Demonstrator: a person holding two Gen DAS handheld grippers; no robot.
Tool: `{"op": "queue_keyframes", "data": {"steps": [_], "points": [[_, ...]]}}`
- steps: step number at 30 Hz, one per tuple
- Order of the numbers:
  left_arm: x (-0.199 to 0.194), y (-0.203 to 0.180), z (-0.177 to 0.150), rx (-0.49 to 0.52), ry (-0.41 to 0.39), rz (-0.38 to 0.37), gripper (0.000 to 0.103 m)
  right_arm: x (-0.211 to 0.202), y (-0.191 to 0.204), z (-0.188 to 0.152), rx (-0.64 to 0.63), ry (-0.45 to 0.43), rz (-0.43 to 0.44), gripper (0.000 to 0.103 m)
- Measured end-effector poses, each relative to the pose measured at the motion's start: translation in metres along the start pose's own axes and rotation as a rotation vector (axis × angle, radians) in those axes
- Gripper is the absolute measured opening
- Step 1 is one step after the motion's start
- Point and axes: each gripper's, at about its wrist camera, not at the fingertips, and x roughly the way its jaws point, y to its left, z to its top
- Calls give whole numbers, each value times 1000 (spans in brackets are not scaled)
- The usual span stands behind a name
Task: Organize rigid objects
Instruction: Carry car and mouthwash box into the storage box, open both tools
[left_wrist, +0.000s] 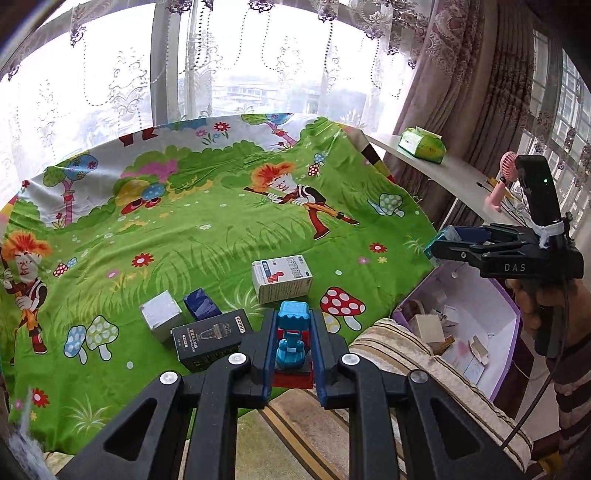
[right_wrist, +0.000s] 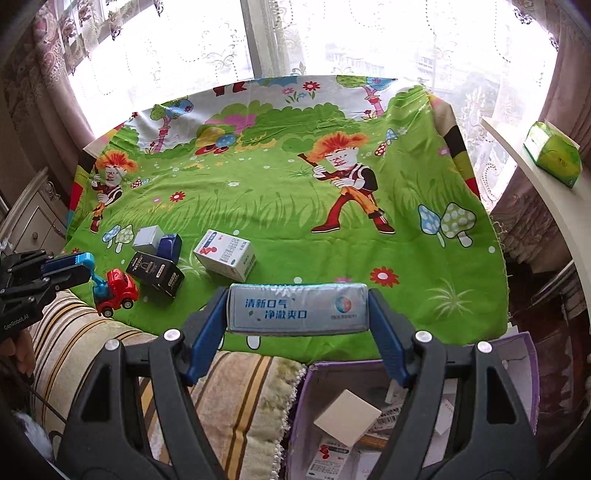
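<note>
My left gripper (left_wrist: 293, 317) is shut on a red toy excavator (left_wrist: 293, 343) with a blue arm, held above the near edge of the green cartoon cloth (left_wrist: 221, 229). From the right wrist, that gripper (right_wrist: 83, 267) and the toy (right_wrist: 118, 286) show at the left. My right gripper (right_wrist: 297, 295) is shut on a long silvery-blue box (right_wrist: 297, 308), gripped by its ends. On the cloth lie a white medicine box (right_wrist: 225, 254), a black box (right_wrist: 155, 273), a dark blue box (right_wrist: 170, 247) and a silver box (right_wrist: 147, 234).
A purple-walled storage box (right_wrist: 517, 354) holding several small cartons sits below the right gripper, beside a striped cushion (right_wrist: 110, 350). A green tissue pack (right_wrist: 554, 155) lies on a white shelf at the right, with a pink fan (left_wrist: 508, 166) nearby. Lace curtains hang behind.
</note>
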Motion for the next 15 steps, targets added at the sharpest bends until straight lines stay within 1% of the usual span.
{"op": "queue_keyframes", "data": {"steps": [7, 15], "points": [[20, -50, 12, 92, 33, -61, 18, -24, -62, -51, 120, 20, -90, 76], [42, -106, 25, 177, 65, -127, 18, -36, -112, -104, 209, 53, -195, 76]]}}
